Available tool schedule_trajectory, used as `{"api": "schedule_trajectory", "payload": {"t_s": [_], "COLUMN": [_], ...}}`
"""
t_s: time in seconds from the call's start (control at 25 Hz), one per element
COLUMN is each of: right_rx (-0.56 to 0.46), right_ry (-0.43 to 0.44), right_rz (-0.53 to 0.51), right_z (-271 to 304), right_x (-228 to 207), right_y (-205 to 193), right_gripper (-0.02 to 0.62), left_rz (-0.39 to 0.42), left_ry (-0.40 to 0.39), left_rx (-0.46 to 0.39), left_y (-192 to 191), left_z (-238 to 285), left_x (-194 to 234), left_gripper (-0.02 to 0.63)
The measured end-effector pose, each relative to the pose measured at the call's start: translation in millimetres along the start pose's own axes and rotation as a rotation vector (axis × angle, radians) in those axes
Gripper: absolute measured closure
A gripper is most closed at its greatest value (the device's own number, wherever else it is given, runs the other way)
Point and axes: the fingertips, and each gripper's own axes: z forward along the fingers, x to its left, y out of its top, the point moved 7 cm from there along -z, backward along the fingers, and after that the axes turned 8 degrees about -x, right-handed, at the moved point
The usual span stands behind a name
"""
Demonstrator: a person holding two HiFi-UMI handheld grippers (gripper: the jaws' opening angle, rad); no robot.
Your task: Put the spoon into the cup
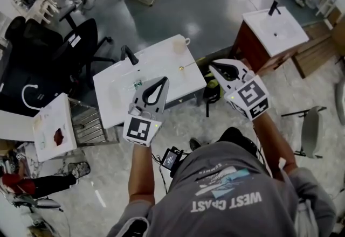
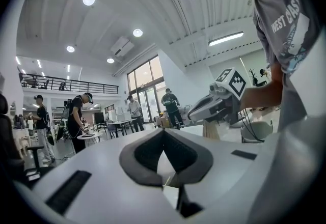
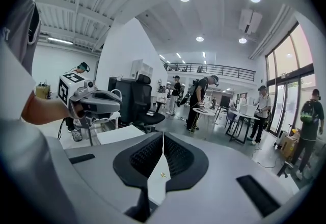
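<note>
A pale cup (image 1: 179, 44) with a handle stands near the far edge of the white tabletop (image 1: 153, 63). Close to the tabletop's right edge lies a thin golden spoon (image 1: 184, 66). My left gripper (image 1: 163, 81) hovers over the near edge of the top, shut and empty, and its closed jaw tips (image 2: 163, 131) fill the left gripper view. My right gripper (image 1: 212, 64) is just right of the spoon, off the table edge, also shut with nothing held (image 3: 163, 134). A small golden speck (image 3: 163, 173) on a white surface shows below its jaws.
A black faucet (image 1: 129, 55) rises from the tabletop's left part. Black office chairs (image 1: 75, 42) stand at the left. A wooden cabinet with a white basin (image 1: 275, 28) is at the right, a white stool (image 1: 312, 128) nearer. People stand in the background.
</note>
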Motion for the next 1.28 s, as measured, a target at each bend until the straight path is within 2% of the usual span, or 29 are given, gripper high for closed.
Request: {"api": "schedule_trajectory", "payload": {"t_s": [0.2,0.44,1.28], "right_rx": [0.02,0.02,0.042], "right_ry": [0.022,0.06,0.137], "right_rz": [-0.005,0.002,0.06], "right_z": [19.5,46.3,106.4], "right_x": [8.4,0.8,-59.6], "right_y": [-1.7,-10.5,-59.0], "right_gripper": [0.563,0.561,0.561], "left_rz": [-0.016,-0.02,-0.062], "left_ry": [0.021,0.05,0.108], "left_rx": [-0.012,0.017,0.11], "left_y": [-4.5,-20.5,-60.4], "left_z": [-4.9,0.5,53.8], "left_x": [15.7,30.1,56.9], "left_gripper": [0.604,0.604,0.604]}}
